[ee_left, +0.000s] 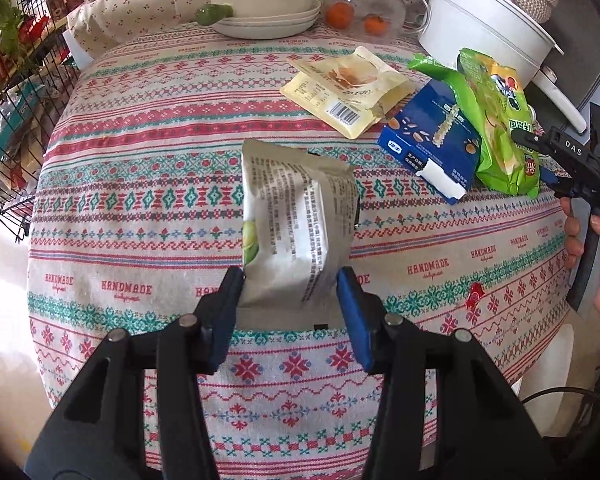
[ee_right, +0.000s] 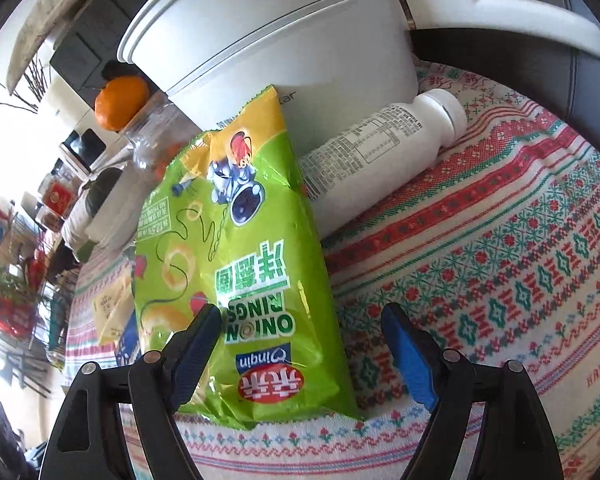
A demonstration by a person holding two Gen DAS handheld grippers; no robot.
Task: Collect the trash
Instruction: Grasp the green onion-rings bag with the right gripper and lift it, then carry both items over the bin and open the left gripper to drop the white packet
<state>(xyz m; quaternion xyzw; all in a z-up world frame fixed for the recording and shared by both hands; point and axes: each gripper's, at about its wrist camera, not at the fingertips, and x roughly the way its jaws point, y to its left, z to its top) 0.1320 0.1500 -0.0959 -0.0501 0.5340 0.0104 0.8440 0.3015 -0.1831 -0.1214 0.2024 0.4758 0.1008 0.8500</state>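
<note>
Left gripper [ee_left: 291,280]: jaws clamped on the lower end of a grey-white printed wrapper [ee_left: 296,220]; both pads press its sides, so it stands upright between them, clear of the desk [ee_left: 140,184]. Held by its base, probably so the torn top stays up and nothing spills.

Ahead of the left jaws: a pale yellow pouch [ee_left: 348,88] lies flat and torn open; to its right a blue carton [ee_left: 432,148] lies under the edge of the green bag. Both still to be collected, by my reading.

Right gripper [ee_right: 302,344]: jaws spread wide, gripping nothing. The left pad sits over the bottom end of the green onion-ring bag [ee_right: 236,248]; the right pad stands off to the bag's right, above bare cloth. Looks lined up to straddle the bag's lower end.

Beyond the right jaws: the bag's top leans against a white pot [ee_right: 280,40]; a white bottle [ee_right: 380,148] lies on its side just right of the bag, cap against the pot.

Risk: glossy, puffy bag may slip on closing.
</note>
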